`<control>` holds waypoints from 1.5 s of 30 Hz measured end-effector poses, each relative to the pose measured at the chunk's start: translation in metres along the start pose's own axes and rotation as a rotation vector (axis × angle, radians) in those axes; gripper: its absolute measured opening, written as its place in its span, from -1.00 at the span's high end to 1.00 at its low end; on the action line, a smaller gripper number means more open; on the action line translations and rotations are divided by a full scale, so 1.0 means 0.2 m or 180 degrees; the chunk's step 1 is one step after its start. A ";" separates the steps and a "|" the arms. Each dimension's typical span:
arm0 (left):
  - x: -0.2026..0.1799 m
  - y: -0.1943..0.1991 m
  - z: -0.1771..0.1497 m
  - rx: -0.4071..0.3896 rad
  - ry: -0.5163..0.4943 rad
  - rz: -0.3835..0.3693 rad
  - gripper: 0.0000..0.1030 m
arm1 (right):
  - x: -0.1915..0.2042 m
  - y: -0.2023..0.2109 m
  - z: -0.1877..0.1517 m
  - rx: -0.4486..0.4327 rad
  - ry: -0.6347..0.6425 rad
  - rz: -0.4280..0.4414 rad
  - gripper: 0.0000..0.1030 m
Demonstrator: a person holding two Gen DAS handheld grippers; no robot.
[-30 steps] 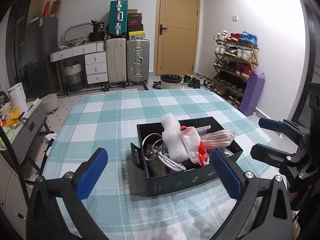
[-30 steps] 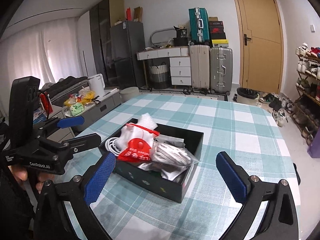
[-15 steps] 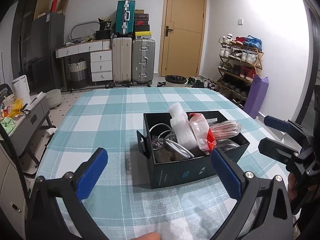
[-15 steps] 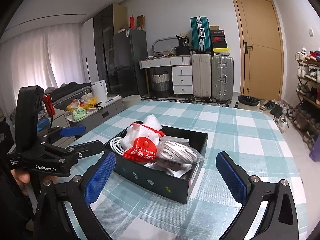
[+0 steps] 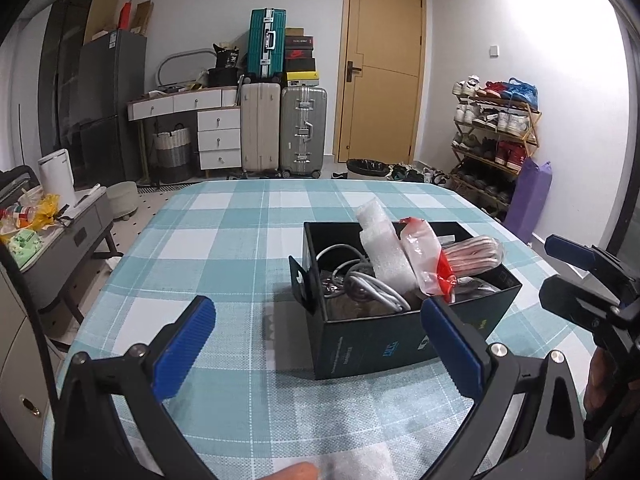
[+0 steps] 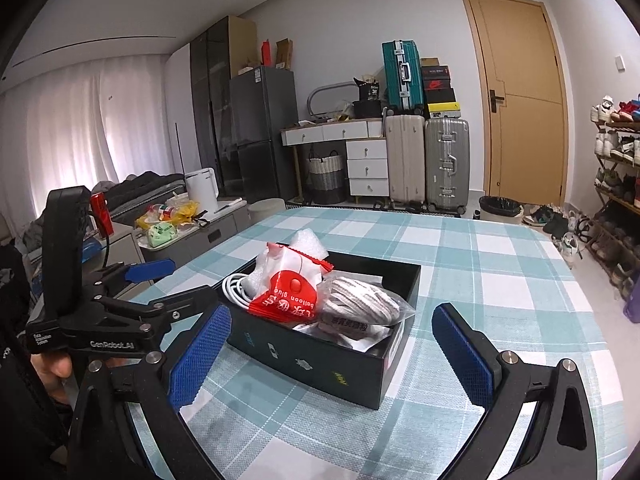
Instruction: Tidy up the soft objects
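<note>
One black box (image 5: 400, 340), centre-right of the left view, centre of the right view (image 6: 320, 356), on a checked tablecloth (image 5: 224, 240).

Contents, partly hidden by one another:
- one white foam piece (image 5: 380, 240)
- one red-and-clear packet (image 6: 290, 292), print partly legible
- one bagged striped bundle (image 6: 360, 306)
- one white cable (image 5: 368, 284), coiled
- dark items at the bottom, not identifiable

Left gripper (image 5: 316, 348): fingers spread wide, empty, low in frame. The box sits beyond them, its near right corner behind the right pad (image 5: 452, 344).

Right gripper (image 6: 332, 360): fingers spread wide, empty. The box lies between and beyond the pads, clear of both.

Each gripper shows at the other view's edge, cut off. A fingertip (image 5: 296, 472) is cropped at the bottom edge.
</note>
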State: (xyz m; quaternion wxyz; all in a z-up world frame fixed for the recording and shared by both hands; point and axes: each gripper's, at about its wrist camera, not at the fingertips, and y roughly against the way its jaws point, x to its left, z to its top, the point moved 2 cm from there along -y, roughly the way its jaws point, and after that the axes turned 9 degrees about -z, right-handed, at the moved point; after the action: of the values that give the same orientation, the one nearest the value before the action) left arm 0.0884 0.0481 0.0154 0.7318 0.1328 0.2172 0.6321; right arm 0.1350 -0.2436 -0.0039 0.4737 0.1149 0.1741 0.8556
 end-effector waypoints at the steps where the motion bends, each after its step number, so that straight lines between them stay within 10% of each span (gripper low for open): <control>1: 0.00 0.00 0.00 -0.0008 0.0000 -0.0001 -1.00 | 0.01 0.00 0.00 -0.0006 0.0011 0.0003 -0.99; 45: -0.03 0.00 -0.02 -0.0052 -0.0096 0.0005 -1.00 | 0.01 -0.01 -0.05 -0.0147 0.0102 -0.0216 -0.99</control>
State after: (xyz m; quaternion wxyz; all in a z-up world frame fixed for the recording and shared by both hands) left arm 0.0854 0.0427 0.0120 0.7355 0.1365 0.2009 0.6324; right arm 0.1325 -0.2433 -0.0149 0.5021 0.0842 0.1657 0.8446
